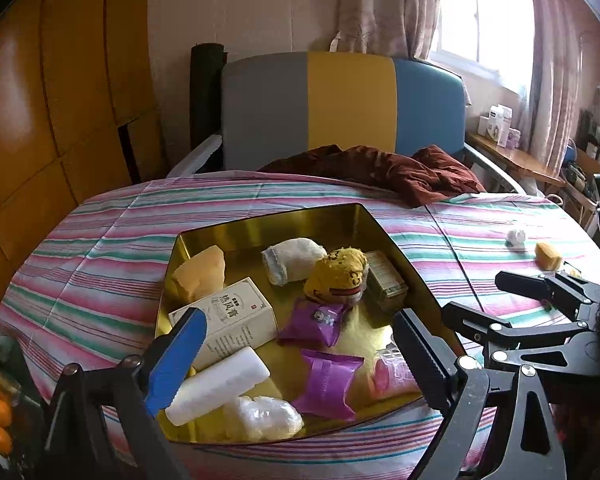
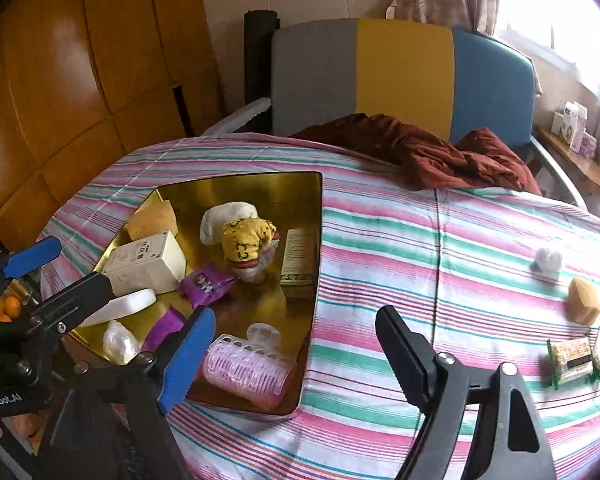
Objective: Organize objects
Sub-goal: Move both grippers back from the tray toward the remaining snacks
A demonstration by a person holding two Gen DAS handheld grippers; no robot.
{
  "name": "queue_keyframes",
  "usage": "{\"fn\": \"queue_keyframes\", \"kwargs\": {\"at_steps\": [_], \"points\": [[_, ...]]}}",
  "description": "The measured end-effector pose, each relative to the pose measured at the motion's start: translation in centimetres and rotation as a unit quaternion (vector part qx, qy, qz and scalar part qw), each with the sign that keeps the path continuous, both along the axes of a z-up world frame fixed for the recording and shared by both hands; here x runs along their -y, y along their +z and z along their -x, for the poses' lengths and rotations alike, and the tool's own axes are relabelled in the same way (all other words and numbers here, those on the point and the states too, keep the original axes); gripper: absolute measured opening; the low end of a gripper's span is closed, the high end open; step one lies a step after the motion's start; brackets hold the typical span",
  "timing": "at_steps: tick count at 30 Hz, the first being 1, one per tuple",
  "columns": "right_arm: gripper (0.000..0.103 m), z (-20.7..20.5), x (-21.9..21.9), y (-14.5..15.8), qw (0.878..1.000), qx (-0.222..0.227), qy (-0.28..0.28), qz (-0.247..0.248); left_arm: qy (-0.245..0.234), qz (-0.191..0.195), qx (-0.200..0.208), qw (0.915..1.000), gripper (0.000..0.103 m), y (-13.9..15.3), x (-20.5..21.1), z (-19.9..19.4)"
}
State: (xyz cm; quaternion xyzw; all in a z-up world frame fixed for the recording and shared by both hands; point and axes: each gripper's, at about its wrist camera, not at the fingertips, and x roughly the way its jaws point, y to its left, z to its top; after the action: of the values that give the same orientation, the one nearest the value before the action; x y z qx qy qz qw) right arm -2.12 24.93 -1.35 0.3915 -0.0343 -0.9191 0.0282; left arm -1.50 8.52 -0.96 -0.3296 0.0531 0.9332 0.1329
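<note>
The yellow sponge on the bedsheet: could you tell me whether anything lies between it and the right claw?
Nothing visible does: only bare striped sheet separates the open right claw from the sponge; the snack packets lie nearer, beside the route.

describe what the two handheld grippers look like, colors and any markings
Both are black, angular linkage frames with silver rivets. On each, the left finger wears a blue ridged pad and the right finger a black serrated one. The left gripper body carries partial white lettering ending "Robot.AI".

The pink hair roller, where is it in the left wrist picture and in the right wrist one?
Left wrist: pink hair roller at the gold tray's near right corner, partly behind the gripper's black finger.
Right wrist: pink hair roller at lower centre, same tray corner, fully visible.
Shared landmark: yellow rolled sock mid-tray.
</note>
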Motion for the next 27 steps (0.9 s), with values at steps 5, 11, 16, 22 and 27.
{"fn": "queue_keyframes", "kwargs": {"at_steps": [5,11,16,22,27], "points": [[0.084,0.0,-1.1,-0.6,1.000,0.011,-0.010,0.008,-0.009,0.002,0.004,0.9999,0.095,-0.2,-0.4,0.0],[0.096,-0.1,-3.2,-1.6,0.999,0.031,-0.040,0.017,-0.019,-0.001,0.012,0.9997,0.095,-0.5,-0.9,0.1],[0.099,-0.3,-5.0,-1.7,0.997,0.039,-0.069,0.010,-0.030,0.001,0.017,0.9994,0.095,-0.8,-1.5,0.2],[0.099,-0.6,-8.3,-1.3,0.993,0.046,-0.111,0.008,-0.049,0.005,0.019,0.9986,0.095,-0.8,-2.5,0.2],[0.099,-1.2,-12.7,-1.1,0.985,0.059,-0.162,0.015,-0.065,0.007,0.019,0.9977,0.095,-0.6,-3.4,0.1]]}}
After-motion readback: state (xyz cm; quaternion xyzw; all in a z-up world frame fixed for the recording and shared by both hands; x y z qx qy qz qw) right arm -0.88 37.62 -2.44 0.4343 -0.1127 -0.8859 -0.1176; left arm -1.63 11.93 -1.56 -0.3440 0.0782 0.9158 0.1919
